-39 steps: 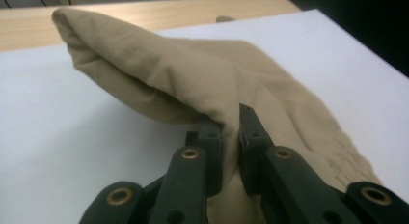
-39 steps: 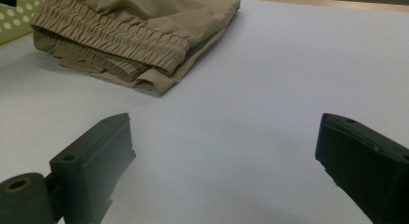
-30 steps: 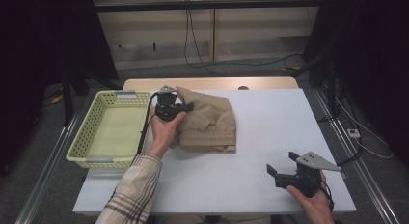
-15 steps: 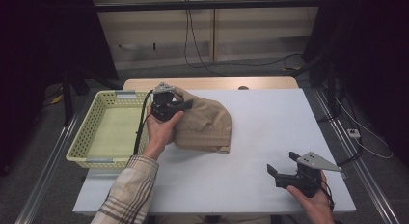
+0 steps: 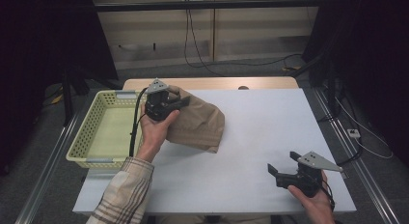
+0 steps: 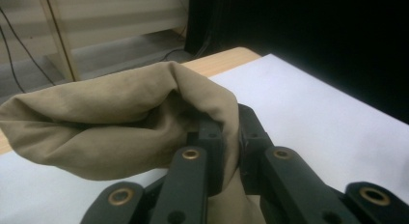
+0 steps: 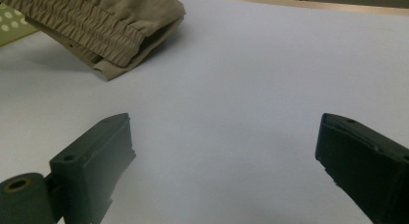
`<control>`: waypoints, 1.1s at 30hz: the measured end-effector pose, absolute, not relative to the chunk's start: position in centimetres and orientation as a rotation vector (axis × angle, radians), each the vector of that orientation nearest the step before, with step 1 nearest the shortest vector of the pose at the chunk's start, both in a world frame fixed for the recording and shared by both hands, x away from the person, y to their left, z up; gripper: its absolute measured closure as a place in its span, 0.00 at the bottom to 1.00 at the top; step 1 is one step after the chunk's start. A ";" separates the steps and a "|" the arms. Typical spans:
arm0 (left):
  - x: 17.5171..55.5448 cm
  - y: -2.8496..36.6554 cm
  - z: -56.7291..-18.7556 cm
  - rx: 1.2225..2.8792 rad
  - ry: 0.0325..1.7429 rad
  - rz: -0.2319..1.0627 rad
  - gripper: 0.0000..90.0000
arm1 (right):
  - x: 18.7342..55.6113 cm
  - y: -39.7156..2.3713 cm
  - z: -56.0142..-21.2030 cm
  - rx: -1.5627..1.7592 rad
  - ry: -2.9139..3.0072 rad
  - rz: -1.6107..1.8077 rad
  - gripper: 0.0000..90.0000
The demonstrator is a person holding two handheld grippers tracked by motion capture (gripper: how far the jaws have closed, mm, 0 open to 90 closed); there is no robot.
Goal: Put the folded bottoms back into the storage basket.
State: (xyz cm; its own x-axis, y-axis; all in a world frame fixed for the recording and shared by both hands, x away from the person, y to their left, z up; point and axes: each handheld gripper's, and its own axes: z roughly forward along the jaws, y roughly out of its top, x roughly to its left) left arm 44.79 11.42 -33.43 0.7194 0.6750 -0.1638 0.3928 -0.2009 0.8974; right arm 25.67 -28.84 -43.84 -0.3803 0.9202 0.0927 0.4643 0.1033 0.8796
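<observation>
The right gripper [image 5: 285,170] rests low at the near right corner of the surface [image 5: 270,137], its jaws spread wide with nothing between them — well apart from the work. Farther in and to the left, the left gripper [image 5: 174,102] is clenched on a fold of the tan garment [image 5: 197,125], the cloth pinched between its jaws and bunched over them in the left gripper view [image 6: 230,137]. The garment's upper corner is lifted at the gripper while the rest drapes down to the white surface, its long side running toward the near right, its gathered waistband [image 7: 96,28] facing the right gripper. The yellow basket [image 5: 91,159] lies just left of the left hand [image 5: 156,132] — the nearer hand by far, so a short carry leftward would likely put the garment in it. Beyond the surface stand a wooden edge, pale cabinet panels with hanging cables, and dark drapes at both sides.
</observation>
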 end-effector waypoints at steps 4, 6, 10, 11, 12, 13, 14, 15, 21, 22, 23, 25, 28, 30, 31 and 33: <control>44.4 12.0 -33.0 1.802 0.819 0.351 0.93 | 25.6 -28.8 -43.8 1.350 1.896 1.226 0.06; 44.2 12.2 -32.8 1.802 0.819 0.357 0.93 | 25.6 -28.8 -43.8 1.341 1.896 1.228 0.06; 43.9 12.5 -32.4 1.784 0.814 0.356 0.94 | 25.6 -28.9 -43.8 1.341 1.893 1.229 0.06; 43.7 12.6 -32.2 1.780 0.810 0.358 0.94 | 25.6 -28.9 -43.8 1.341 1.893 1.229 0.06; 43.5 12.8 -31.9 1.776 0.795 0.360 0.94 | 25.6 -28.9 -43.8 1.344 1.892 1.230 0.06; 43.4 12.9 -31.7 1.776 0.792 0.361 0.94 | 25.7 -28.9 -43.8 1.342 1.892 1.231 0.06; 43.4 12.9 -31.7 1.776 0.792 0.361 0.94 | 25.6 -28.8 -43.8 1.342 1.894 1.231 0.06; 43.1 13.1 -31.5 1.775 0.787 0.371 0.94 | 25.6 -28.8 -43.8 1.340 1.895 1.231 0.06; 42.7 14.0 -30.8 1.779 0.788 0.404 0.94 | 25.7 -28.9 -43.8 1.350 1.889 1.232 0.05; 42.6 14.2 -30.7 1.779 0.786 0.411 0.94 | 25.6 -28.9 -43.8 1.349 1.890 1.231 0.05; 42.6 14.2 -30.7 1.779 0.786 0.411 0.94 | 25.6 -28.9 -43.8 1.349 1.890 1.231 0.05; 42.3 14.6 -30.5 1.773 0.784 0.421 0.94 | 25.7 -28.9 -43.8 1.349 1.889 1.231 0.05; 41.7 15.2 -30.2 1.755 0.771 0.437 0.94 | 25.6 -28.8 -43.9 1.351 1.891 1.231 0.05; 41.4 15.6 -30.1 1.766 0.763 0.450 0.94 | 25.6 -28.8 -43.9 1.348 1.890 1.233 0.05; 41.3 15.8 -30.1 1.762 0.764 0.446 0.94 | 25.6 -28.8 -43.9 1.350 1.889 1.234 0.05; 41.3 16.2 -30.0 1.763 0.764 0.455 0.94 | 25.6 -28.9 -43.9 1.351 1.887 1.236 0.05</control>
